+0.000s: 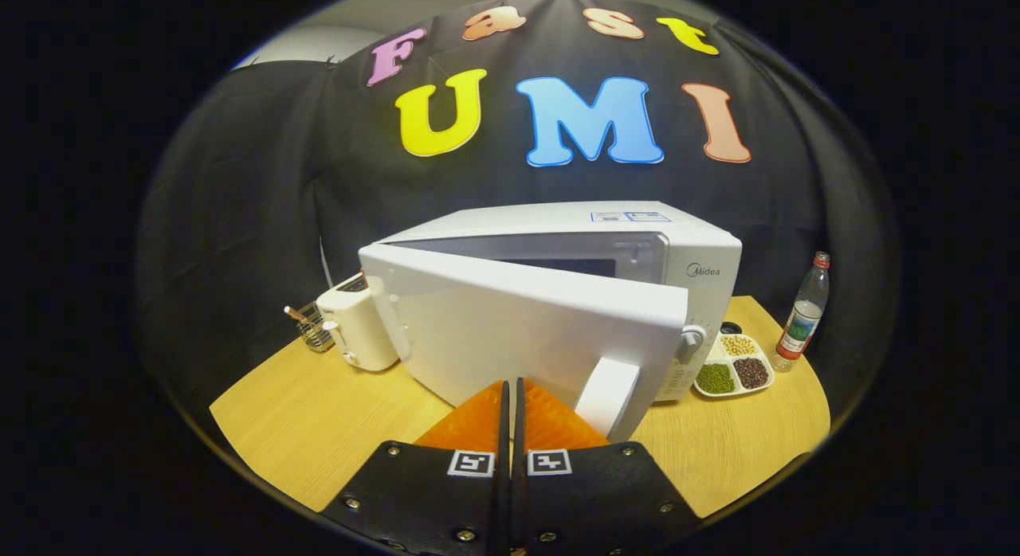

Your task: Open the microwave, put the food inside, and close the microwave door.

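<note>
A white microwave (701, 261) stands on the wooden table (319, 413), just ahead of my fingers. Its door (518, 325) hangs partly open, hinged on the left, swung out toward me, with a white handle (610, 397) at its right end. A narrow strip of the dark cavity (574, 265) shows above the door's top edge. My gripper (511, 389) is shut with nothing between its fingers. The fingertips sit right at the lower edge of the door's outer face, a little left of the handle. Whether they touch the door I cannot tell.
A white toaster (355, 329) and a small wire basket (313, 329) stand left of the microwave. To its right lie a divided dish of beans (733, 369) and a plastic bottle (803, 317) with a red cap. Bare table lies on either side of my fingers.
</note>
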Demonstrator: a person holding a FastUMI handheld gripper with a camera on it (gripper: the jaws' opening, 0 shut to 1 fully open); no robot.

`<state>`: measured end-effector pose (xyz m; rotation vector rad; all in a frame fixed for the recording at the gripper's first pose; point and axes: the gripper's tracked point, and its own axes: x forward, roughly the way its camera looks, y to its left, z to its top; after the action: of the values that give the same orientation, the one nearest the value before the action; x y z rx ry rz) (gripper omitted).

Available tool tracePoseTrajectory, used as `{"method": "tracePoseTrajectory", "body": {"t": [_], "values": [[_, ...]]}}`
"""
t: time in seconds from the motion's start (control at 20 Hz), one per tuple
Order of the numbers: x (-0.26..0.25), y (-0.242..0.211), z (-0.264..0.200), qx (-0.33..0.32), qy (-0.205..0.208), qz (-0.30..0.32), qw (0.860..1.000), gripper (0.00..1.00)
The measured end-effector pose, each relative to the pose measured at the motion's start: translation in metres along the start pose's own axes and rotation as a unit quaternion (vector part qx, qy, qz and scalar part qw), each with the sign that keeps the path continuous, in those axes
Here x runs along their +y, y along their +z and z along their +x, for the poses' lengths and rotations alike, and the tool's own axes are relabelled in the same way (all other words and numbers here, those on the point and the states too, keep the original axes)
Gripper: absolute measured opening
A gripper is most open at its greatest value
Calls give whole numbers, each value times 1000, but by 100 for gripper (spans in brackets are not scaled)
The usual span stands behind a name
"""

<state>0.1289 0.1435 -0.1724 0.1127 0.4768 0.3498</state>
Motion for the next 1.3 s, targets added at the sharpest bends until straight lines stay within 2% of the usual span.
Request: {"method": "tracePoseTrajectory", "body": {"t": [0.55, 0.7, 0.9, 1.0, 1.1, 1.3], "values": [[-46, 21, 55, -7, -58, 16, 998, 1], [-51, 26, 67, -10, -70, 19, 997, 1], [-42, 22, 76, -2, -63, 25, 998, 1], [-47, 27, 83, -9, -80, 21, 997, 1], [-44, 23, 81, -1, -80, 39, 996, 1], [-42, 41, 58, -22, -98, 23, 995, 1]]}}
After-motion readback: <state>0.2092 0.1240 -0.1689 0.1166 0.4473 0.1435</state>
